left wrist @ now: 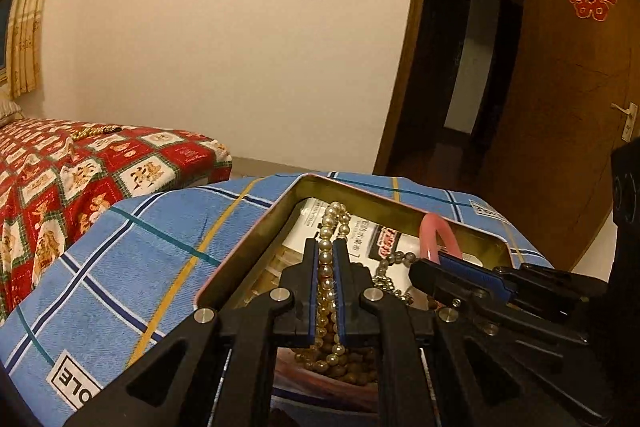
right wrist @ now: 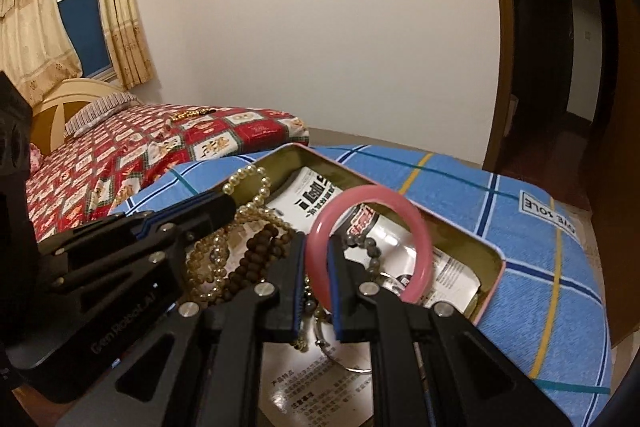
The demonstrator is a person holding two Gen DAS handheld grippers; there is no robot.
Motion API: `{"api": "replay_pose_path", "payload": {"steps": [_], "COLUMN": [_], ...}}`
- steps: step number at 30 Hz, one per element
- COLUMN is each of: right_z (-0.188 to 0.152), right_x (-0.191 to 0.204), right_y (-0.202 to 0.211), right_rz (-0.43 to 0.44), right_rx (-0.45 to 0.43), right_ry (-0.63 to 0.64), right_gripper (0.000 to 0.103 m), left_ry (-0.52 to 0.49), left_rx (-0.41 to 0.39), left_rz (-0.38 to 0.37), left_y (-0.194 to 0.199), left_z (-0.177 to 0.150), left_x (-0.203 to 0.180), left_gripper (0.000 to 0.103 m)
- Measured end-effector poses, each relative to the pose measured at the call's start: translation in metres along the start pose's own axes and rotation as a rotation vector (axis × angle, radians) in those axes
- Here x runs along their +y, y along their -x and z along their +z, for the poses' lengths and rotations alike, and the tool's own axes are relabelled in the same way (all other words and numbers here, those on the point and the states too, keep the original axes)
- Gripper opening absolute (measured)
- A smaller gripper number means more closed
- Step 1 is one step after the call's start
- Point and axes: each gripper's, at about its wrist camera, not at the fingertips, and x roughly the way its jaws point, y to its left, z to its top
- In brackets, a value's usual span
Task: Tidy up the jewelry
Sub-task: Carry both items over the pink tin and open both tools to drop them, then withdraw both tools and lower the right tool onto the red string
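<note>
An open pink-rimmed metal tin (left wrist: 256, 239) (right wrist: 490, 269) sits on a blue checked cloth and holds jewelry and printed packets. My left gripper (left wrist: 327, 247) is shut on a pearl necklace (left wrist: 326, 269) over the tin; the pearls (right wrist: 256, 183) loop up beside its fingers in the right wrist view. My right gripper (right wrist: 316, 247) is shut on a pink bangle (right wrist: 416, 227), held upright over the tin; the bangle (left wrist: 434, 229) also shows in the left wrist view. Brown wooden beads (right wrist: 256, 259) and grey beads (right wrist: 366, 245) lie in the tin.
The blue checked cloth (left wrist: 120, 267) covers a raised surface. A bed with a red patterned cover (left wrist: 60, 179) lies behind on the left, with a gold chain (left wrist: 86, 132) on it. A wooden door (left wrist: 580, 107) stands open at the right.
</note>
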Motion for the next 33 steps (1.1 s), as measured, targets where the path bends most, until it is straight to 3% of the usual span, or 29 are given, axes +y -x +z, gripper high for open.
{"api": "replay_pose_path", "payload": {"steps": [3, 5, 6, 7, 8, 10, 12, 13, 20, 25, 33], "right_z": [0.001, 0.0, 0.001, 0.002, 0.003, 0.005, 0.005, 0.005, 0.004, 0.0, -0.013], "right_x": [-0.003, -0.003, -0.005, -0.008, -0.01, -0.016, -0.025, -0.03, -0.048, -0.035, -0.002], "right_y": [-0.001, 0.001, 0.003, 0.008, 0.013, 0.023, 0.033, 0.037, 0.042, 0.047, 0.052], "right_rz": [0.034, 0.041, 0.043, 0.049, 0.05, 0.035, -0.011, -0.035, -0.122, -0.158, -0.108], "right_rx": [0.008, 0.003, -0.009, -0.029, -0.049, -0.096, -0.152, -0.178, -0.206, -0.222, -0.188], "right_ry": [-0.031, -0.044, -0.053, -0.065, -0.077, -0.107, -0.15, -0.175, -0.277, -0.216, -0.15], "right_gripper": [0.018, 0.021, 0.021, 0.022, 0.023, 0.038, 0.071, 0.074, 0.074, 0.074, 0.074], "left_ry": [0.003, -0.007, -0.014, -0.018, -0.019, -0.006, 0.008, 0.019, 0.057, 0.08, 0.079], "left_rx": [-0.002, -0.007, -0.007, -0.008, -0.015, -0.055, -0.072, -0.084, -0.127, -0.142, -0.12], "left_rz": [0.018, 0.024, 0.024, 0.027, 0.033, 0.053, 0.044, 0.05, 0.141, 0.239, 0.332], "left_y": [0.001, 0.002, 0.003, 0.004, 0.006, 0.015, 0.022, 0.028, 0.073, 0.104, 0.126], "left_z": [0.0, 0.0, 0.0, -0.001, -0.002, -0.002, -0.001, -0.002, -0.015, -0.028, -0.049], "left_x": [0.0, -0.002, -0.003, -0.004, -0.005, -0.003, 0.0, 0.001, 0.018, 0.043, 0.069], "left_gripper": [0.007, 0.013, 0.025, 0.045, 0.054, 0.068, 0.068, 0.068, 0.068, 0.068, 0.068]}}
